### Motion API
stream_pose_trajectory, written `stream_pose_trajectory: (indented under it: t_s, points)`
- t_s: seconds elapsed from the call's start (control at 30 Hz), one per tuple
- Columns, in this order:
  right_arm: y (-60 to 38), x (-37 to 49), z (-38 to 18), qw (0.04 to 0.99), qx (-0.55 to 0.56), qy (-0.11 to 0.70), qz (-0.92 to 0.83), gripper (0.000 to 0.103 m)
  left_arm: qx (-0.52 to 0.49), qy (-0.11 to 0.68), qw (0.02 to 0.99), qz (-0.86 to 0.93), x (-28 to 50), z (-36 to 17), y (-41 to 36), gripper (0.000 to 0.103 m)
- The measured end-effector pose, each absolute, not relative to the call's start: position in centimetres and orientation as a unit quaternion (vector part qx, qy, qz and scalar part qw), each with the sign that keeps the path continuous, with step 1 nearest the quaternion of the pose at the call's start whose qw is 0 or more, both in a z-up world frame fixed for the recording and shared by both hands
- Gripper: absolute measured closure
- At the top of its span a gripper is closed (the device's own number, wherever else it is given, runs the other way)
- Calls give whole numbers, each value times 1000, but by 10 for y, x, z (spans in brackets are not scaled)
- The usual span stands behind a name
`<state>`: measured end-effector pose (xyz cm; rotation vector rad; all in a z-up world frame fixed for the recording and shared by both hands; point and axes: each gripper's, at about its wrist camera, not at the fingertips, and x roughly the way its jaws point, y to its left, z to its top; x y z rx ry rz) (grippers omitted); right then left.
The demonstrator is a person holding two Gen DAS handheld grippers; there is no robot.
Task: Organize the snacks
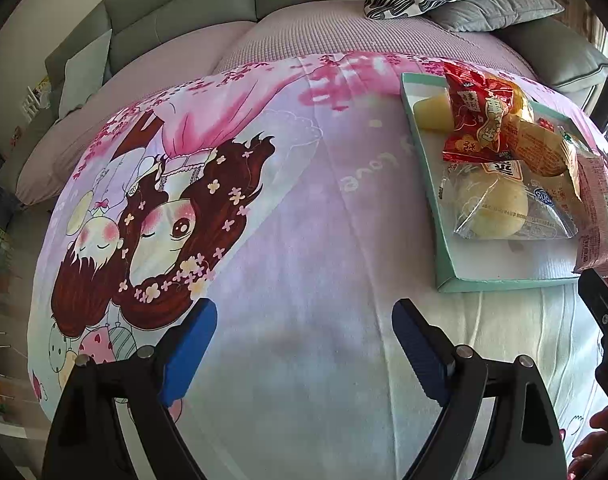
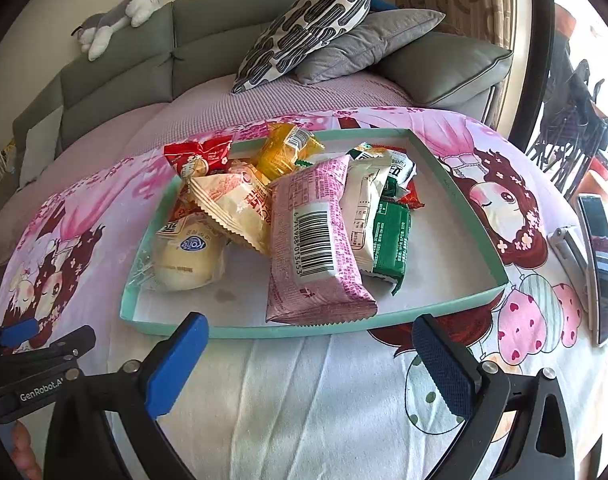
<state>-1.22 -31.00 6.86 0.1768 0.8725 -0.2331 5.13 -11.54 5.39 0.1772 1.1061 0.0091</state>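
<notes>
One shallow teal tray (image 2: 461, 200) lies on the cartoon blanket (image 2: 288, 392) in the middle of the right wrist view, and in it I count about nine snack packs in one heap, among them one pink pack (image 2: 315, 248), one green pack (image 2: 389, 240) and one clear-wrapped bun (image 2: 188, 258). The left gripper (image 1: 304, 320) and the right gripper (image 2: 307, 344) both stand wide open and hold nothing, each at the bottom of its own frame above the blanket. Only the right wrist view shows the whole tray, one plush cat (image 2: 116, 20) at the upper left and one phone (image 2: 599, 264) at the right edge, while the left wrist view shows the tray only at its right side.
</notes>
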Motion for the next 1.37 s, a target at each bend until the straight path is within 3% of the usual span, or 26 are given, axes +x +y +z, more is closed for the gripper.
stream_pose_trajectory:
  t_s: [1.37]
  points:
    - [-306, -12, 64, 894, 72, 430, -107, 0, 76, 520, 851, -11, 49, 60, -119, 13]
